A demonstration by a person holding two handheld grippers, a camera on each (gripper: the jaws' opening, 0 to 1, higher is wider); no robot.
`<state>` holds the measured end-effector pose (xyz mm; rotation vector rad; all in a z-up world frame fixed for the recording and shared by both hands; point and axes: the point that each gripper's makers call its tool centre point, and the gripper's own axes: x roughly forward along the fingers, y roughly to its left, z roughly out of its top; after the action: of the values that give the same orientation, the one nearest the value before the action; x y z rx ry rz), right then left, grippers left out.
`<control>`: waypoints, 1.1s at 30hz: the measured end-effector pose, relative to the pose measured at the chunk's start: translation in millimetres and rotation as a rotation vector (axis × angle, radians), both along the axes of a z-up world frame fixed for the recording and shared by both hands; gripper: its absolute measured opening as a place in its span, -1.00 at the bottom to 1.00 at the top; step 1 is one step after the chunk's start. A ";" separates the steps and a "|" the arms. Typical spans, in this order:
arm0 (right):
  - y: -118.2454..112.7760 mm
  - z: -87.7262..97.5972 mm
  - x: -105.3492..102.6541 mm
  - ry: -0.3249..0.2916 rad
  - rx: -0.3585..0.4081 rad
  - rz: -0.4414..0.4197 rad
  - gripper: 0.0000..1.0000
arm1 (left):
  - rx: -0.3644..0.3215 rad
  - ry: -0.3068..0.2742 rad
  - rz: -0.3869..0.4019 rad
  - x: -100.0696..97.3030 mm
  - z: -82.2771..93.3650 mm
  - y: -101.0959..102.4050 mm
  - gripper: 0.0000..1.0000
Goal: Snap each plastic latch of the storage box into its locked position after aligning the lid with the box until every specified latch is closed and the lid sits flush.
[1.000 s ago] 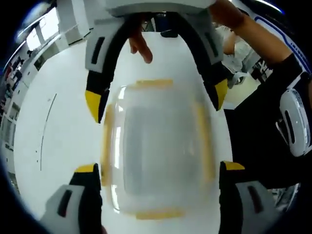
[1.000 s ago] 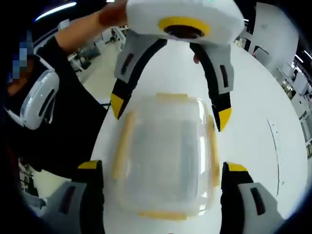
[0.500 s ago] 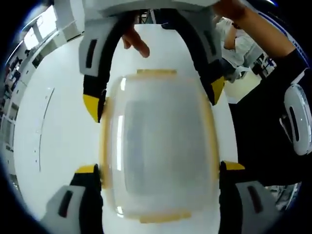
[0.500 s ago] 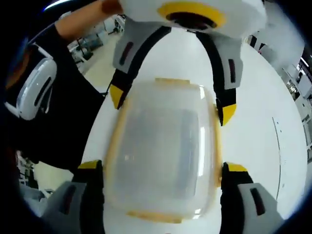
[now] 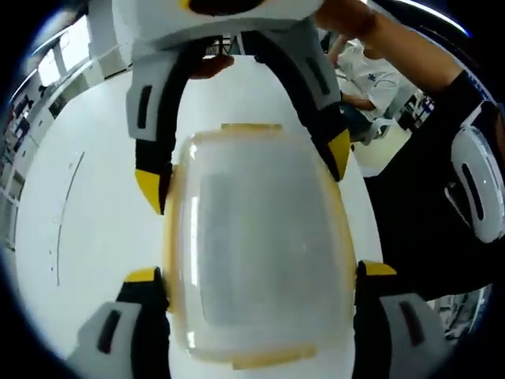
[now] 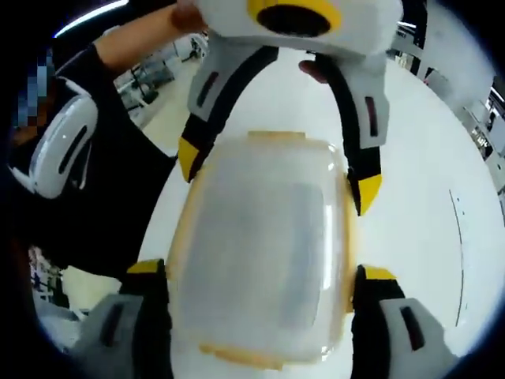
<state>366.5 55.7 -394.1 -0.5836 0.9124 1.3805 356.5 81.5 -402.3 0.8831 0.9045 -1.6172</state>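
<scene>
Left gripper view: both tongs (image 5: 260, 272) (image 6: 260, 272) gape wide astride the storage box (image 5: 256, 245)

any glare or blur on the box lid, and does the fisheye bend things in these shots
Left gripper view: the storage box lid looks milky and soft, with a bright glare streak along its left edge; the table is washed out white. Right gripper view: the lid bulges from fisheye distortion, the far tool curves around it, and the background is smeared.
</scene>
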 end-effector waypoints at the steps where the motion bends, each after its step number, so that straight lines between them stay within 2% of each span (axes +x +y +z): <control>1: -1.8 15.6 32.0 0.058 0.094 -0.095 0.06 | 0.021 -0.003 0.006 -0.8 -0.4 0.3 0.93; 2: -2.1 9.1 20.6 0.054 0.158 0.059 0.05 | 0.019 0.000 -0.001 -1.4 -0.3 -0.1 0.93; 3: -3.0 6.2 16.1 0.058 0.155 0.071 0.07 | 0.018 0.002 0.000 -1.5 -0.2 0.6 0.94; 4: -2.3 5.3 2.1 0.047 0.116 0.110 0.15 | 0.008 0.004 -0.001 -1.3 -0.1 0.3 0.94; 5: -4.0 3.5 0.9 0.047 0.095 0.115 0.25 | 0.008 0.004 0.000 -1.3 -0.2 0.0 0.94; 6: -5.7 1.7 -0.4 0.046 0.074 0.119 0.54 | 0.009 0.005 0.000 -1.3 -0.3 -0.2 0.95; 7: -7.4 -0.2 -1.7 0.046 0.054 0.123 1.00 | 0.010 0.005 0.000 -1.3 -0.4 -0.5 0.95; 8: -9.1 -2.0 -2.9 0.046 0.033 0.128 1.00 | 0.010 0.005 0.001 -1.3 -0.5 -0.8 0.95; 9: -17.2 -11.8 -12.1 0.016 -0.060 0.133 1.00 | 0.025 0.002 0.001 -1.0 -1.3 -1.1 0.95; 10: -14.2 -11.0 -33.1 0.072 -0.054 0.132 1.00 | 0.034 0.002 -0.001 -1.2 -1.5 -0.5 0.95; 12: -16.2 -8.8 -19.8 -0.007 -0.070 0.090 1.00 | 0.047 -0.001 0.001 -1.2 -2.4 0.0 0.96; 19: -14.8 -4.1 -24.4 -0.037 -0.117 0.066 1.00 | 0.013 0.001 0.006 -0.3 -1.8 -1.9 0.97; 20: -16.9 -9.5 -21.1 -0.086 -0.158 0.062 1.00 | 0.013 0.000 0.008 -0.2 -2.0 -2.3 0.98; 21: -15.4 -11.0 -22.3 -0.102 -0.169 0.071 1.00 | 0.013 -0.003 0.010 0.1 -2.4 -3.2 0.99; 22: -14.0 -11.3 -21.7 -0.094 -0.187 0.008 1.00 | 0.011 -0.009 0.013 0.1 -2.4 -3.1 0.98; 24: -13.3 -13.8 -22.5 -0.104 -0.218 0.003 1.00 | -0.001 -0.013 0.015 0.3 -2.0 -3.4 0.97; 27: -13.1 -14.3 -18.7 -0.091 -0.184 0.025 1.00 | -0.026 -0.010 0.017 2.3 -1.2 -3.8 0.96; 33: -12.4 -15.1 -19.4 -0.072 -0.206 0.035 1.00 | -0.007 0.000 0.009 4.0 -1.2 -4.4 0.94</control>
<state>347.1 43.4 -409.2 -0.8038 0.9966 1.2970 360.6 77.1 -403.5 0.8734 0.9011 -1.6113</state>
